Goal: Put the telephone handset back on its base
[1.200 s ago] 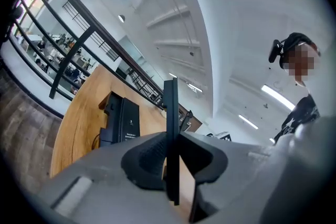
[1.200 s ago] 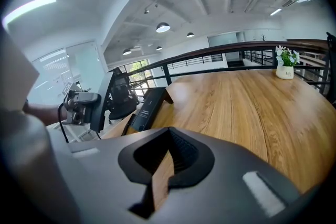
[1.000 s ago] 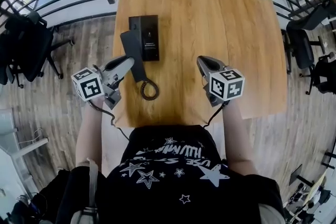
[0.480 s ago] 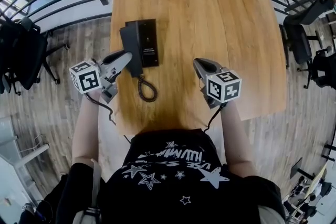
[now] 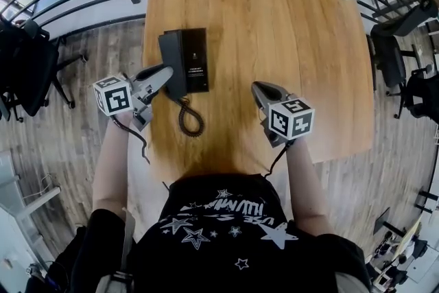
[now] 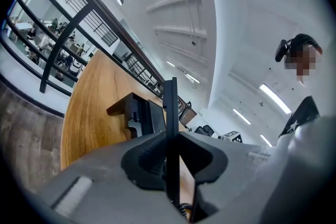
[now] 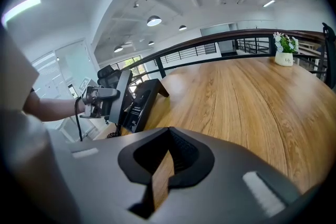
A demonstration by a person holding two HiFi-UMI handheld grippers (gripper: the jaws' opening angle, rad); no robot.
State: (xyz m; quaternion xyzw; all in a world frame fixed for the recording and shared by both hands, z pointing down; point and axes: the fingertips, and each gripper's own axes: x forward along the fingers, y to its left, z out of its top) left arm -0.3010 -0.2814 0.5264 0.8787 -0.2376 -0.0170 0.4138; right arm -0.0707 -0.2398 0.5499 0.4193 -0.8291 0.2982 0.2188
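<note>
Head view: the handset (image 5: 171, 64) hangs along the left side of the base (image 5: 197, 58), clamped near its lower end by the left gripper (image 5: 163, 73). Whether it already touches the base I cannot tell. The base sits close to the left edge of the table (image 5: 274, 24), and the curly cord (image 5: 182, 121) loops on the wood just in front of it. The right gripper (image 5: 259, 88) hovers well apart to the right, so nothing braces the base. A sideways nudge from the handset would likely slide it toward that edge.

Left gripper view: the jaws press on the handset, seen edge-on as a thin dark blade, with the base's cradle just beyond. The hold is on one end only, so the far end may swing and land crooked, or twist out if it catches the cradle's lip.

Right gripper view: the jaws meet at the tips with nothing between them, only table showing through the slit. From here the handset stands tilted beside the base. Let go too early, it would probably topple off, and the cord could get trapped underneath.
</note>
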